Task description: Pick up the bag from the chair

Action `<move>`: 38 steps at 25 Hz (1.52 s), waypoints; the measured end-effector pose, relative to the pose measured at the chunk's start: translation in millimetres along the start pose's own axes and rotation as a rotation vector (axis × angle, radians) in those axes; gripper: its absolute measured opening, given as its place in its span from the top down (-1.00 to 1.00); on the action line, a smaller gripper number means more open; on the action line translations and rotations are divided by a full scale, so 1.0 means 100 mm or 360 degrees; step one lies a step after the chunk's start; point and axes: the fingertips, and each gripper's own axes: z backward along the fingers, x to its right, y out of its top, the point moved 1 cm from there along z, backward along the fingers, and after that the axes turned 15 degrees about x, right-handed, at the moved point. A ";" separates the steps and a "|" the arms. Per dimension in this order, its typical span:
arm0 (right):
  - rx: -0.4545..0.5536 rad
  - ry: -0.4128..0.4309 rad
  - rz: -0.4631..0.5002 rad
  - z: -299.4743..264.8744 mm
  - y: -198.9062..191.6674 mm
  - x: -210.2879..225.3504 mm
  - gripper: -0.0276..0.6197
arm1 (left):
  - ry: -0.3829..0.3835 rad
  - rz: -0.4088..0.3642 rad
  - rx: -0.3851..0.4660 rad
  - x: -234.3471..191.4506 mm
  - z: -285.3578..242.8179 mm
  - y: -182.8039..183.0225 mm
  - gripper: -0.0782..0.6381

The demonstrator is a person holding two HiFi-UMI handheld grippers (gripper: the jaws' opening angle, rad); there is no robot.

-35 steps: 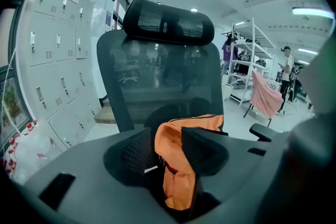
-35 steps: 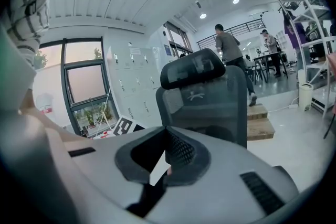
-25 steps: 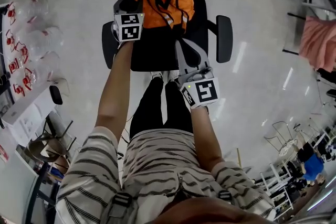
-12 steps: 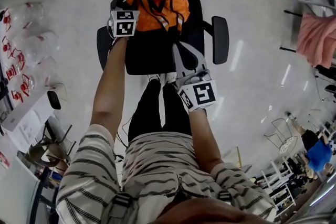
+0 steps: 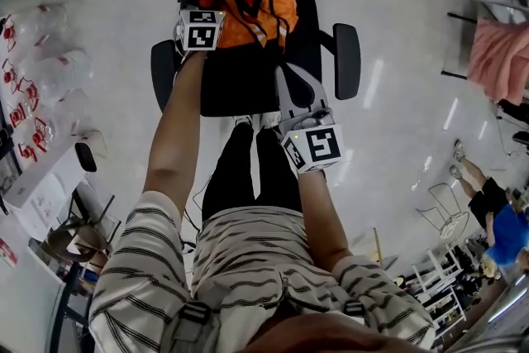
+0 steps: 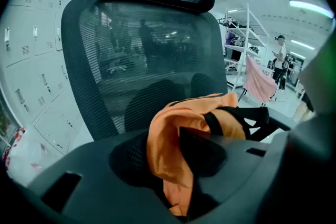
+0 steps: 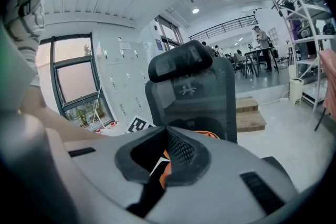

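Head view, from the left: the left gripper (image 5: 208, 9) is at the left edge of the orange bag (image 5: 258, 2), and its marker cube (image 5: 201, 28) covers the jaw tips, so this view does not show how the jaws stand. The left gripper view does. There the left gripper (image 6: 164, 153) has its jaws wide apart with a fold of the bag (image 6: 223, 113) hanging between them. The jaws have just been closing a little, but the pads do not clamp the fabric yet. The bag's black straps (image 6: 247, 118) show only here.

The bag lies at the back of the seat of the black office chair (image 5: 240, 83), against the mesh backrest (image 6: 142, 50). An armrest (image 5: 347, 60) sticks out on the right side of the seat.

Next to the right is the right gripper (image 5: 283, 70), over the front-right part of the seat, near the bag but not touching it. In the right gripper view its jaws (image 7: 167, 131) meet at the tips with nothing held – only a bit of orange bag (image 7: 211, 135) is seen past them, in front of the chair (image 7: 194, 97). This view also shows the left gripper's cube (image 7: 139, 124) and a window (image 7: 73, 78), which the head view does not.

Far right: a pink cloth (image 5: 500, 62) hangs on a rack, also visible in the left gripper view (image 6: 260, 84).
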 end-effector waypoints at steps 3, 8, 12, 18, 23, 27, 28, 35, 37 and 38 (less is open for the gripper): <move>-0.0003 0.0003 0.0013 0.00 0.00 0.02 0.88 | 0.0012 -0.0005 -0.0019 0.05 0.00 -0.04 0.48; -0.0011 0.0002 0.0010 -0.02 -0.01 0.02 0.88 | 0.0017 -0.0004 -0.0032 0.06 0.02 -0.03 0.69; -0.0006 -0.0002 0.0006 0.01 -0.01 0.02 0.88 | 0.0034 0.0023 -0.0052 0.07 0.04 -0.08 0.70; 0.0011 -0.0006 0.0023 0.06 0.04 0.01 0.88 | 0.0026 0.0059 -0.0027 0.12 0.12 0.05 0.71; 0.0016 -0.0011 0.0020 0.10 0.06 0.00 0.88 | 0.0040 0.0086 0.0012 0.19 0.19 0.14 0.71; 0.0016 -0.0022 0.0018 0.16 0.06 0.02 0.88 | 0.0039 0.0116 0.0035 0.30 0.27 0.22 0.71; 0.0018 -0.0025 0.0018 0.18 0.07 0.02 0.88 | 0.0040 0.0124 0.0042 0.33 0.28 0.24 0.71; 0.0045 -0.0050 0.0023 0.30 0.14 0.07 0.88 | 0.0037 0.0177 0.0080 0.48 0.40 0.38 0.71; 0.0054 -0.0053 0.0027 0.34 0.17 0.07 0.88 | 0.0031 0.0175 0.0078 0.52 0.44 0.41 0.71; 0.0058 -0.0053 0.0029 0.35 0.18 0.07 0.88 | 0.0029 0.0174 0.0082 0.54 0.46 0.43 0.71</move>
